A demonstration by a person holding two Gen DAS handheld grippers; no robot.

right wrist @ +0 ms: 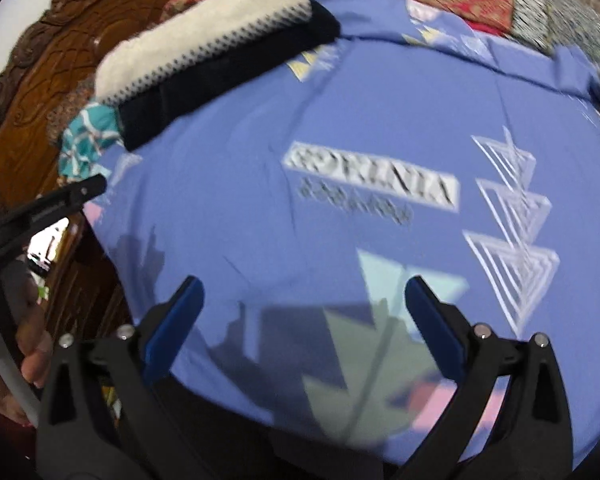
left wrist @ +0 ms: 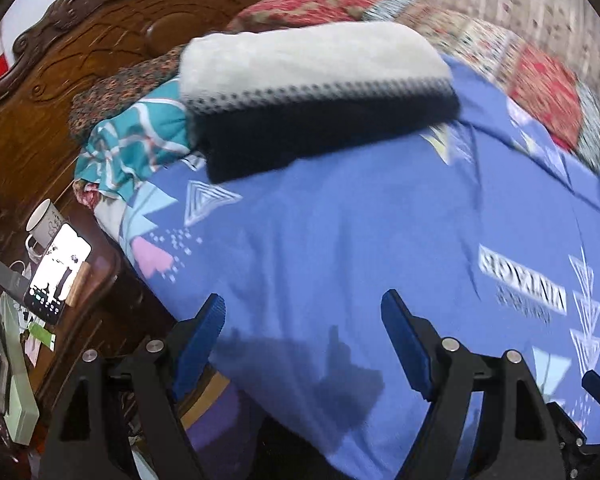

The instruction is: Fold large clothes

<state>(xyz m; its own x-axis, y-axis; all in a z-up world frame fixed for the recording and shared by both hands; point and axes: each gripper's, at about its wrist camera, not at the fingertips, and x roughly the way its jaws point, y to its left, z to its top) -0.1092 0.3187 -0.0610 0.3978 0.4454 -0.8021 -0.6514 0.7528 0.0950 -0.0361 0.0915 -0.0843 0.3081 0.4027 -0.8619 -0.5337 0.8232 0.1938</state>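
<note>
A large blue-violet T-shirt (left wrist: 340, 240) with white triangle prints and block lettering lies spread flat on the bed; it also fills the right wrist view (right wrist: 360, 140). My left gripper (left wrist: 304, 312) hovers open and empty above the shirt's near left part. My right gripper (right wrist: 304, 292) hovers open and empty above the shirt's near edge, by a pale triangle print. The left gripper's body (right wrist: 48, 204) shows at the left of the right wrist view.
A folded white-and-black garment (left wrist: 316, 92) lies at the shirt's far edge, also in the right wrist view (right wrist: 212, 52). A teal patterned cloth (left wrist: 132, 144) and red patchwork bedding (left wrist: 540, 80) lie around. The carved wooden headboard (left wrist: 80, 48), a mug (left wrist: 44, 224) and a lit phone (left wrist: 58, 272) stand left.
</note>
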